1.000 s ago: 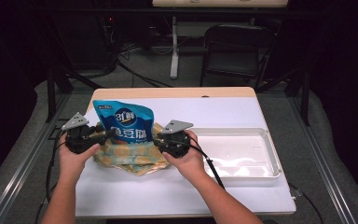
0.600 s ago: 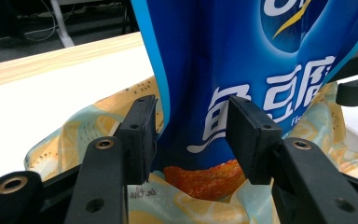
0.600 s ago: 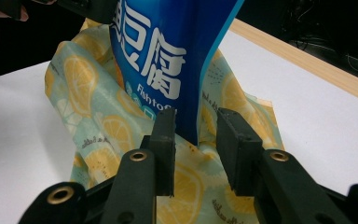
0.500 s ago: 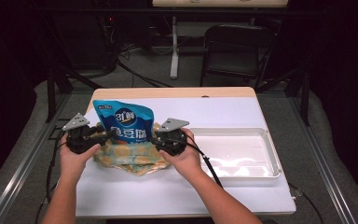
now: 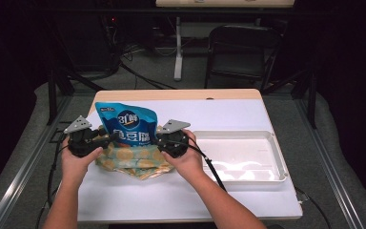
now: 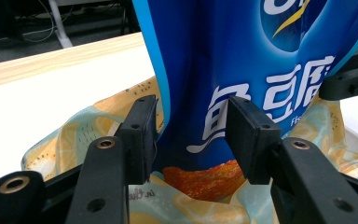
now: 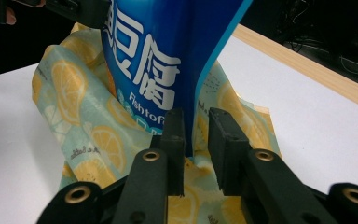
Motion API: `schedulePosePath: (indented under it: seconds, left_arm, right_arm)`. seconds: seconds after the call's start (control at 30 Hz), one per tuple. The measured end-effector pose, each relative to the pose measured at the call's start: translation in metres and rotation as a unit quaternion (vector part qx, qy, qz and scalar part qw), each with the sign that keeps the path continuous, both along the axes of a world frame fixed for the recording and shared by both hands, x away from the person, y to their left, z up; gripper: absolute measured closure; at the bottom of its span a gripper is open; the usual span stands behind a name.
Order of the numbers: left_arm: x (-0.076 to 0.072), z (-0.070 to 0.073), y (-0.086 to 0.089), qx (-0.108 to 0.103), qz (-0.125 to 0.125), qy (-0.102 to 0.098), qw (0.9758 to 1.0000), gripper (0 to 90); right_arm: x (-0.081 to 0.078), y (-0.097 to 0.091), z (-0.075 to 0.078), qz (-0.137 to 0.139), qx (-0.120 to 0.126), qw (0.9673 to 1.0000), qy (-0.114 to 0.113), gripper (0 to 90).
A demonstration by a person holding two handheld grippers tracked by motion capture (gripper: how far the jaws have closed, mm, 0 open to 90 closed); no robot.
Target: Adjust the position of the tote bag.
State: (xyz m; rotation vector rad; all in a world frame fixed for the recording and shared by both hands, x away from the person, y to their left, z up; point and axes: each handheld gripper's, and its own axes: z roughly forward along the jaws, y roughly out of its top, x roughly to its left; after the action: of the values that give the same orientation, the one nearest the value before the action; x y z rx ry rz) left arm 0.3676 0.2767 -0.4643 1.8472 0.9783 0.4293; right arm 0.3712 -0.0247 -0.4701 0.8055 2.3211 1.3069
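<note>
At the bottom of the high view, a person's two forearms reach up into the frame, each hand holding a black gripper. The left gripper (image 5: 106,138) sits left of centre; the right gripper (image 5: 158,139) sits just right of centre. Between them stands a blue snack bag (image 5: 128,125), its lower part tucked into a pouch (image 5: 133,160) of cloth printed with lemon slices, which lies crumpled on the white table (image 5: 138,200).

In the left gripper view, the jaws stand fairly wide on either side of the blue snack bag (image 6: 223,70). The bag's edge passes between them; whether the pads press on it cannot be told.

In the right gripper view, the jaws have just been closing and now stand narrow, with the bag's right edge (image 7: 193,135) between them. A slim gap shows at one pad, so a firm pinch is not certain. Compared with a second ago, the bag and hands sit in nearly the same spot; only this narrowing is new. It suggests the person is taking hold of the bag's side, either to seat it deeper or to lift it.

Farther right, well apart from the pouch, lies a white tray (image 5: 276,157). Beyond the table's far edge are a dark chair (image 5: 240,52) and cables.
</note>
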Motion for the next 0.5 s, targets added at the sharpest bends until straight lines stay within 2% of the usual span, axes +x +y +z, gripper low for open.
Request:
schedulePosePath:
  seconds: [0.17,0.5]
  left_arm:
    - [0.0,-0.0002,0.0,0.0,0.0,0.0,1.0,53.7]
    - [0.0006,-0.002,0.0007,-0.008,-0.001,-0.001,1.0,54.9]
  right_arm:
    - [0.0032,0.0057,-0.0009,0.002,-0.005,1.0,0.001,82.1]
    - [0.005,0.0088,-0.0016,0.003,-0.014,0.9999,-0.002,84.6]
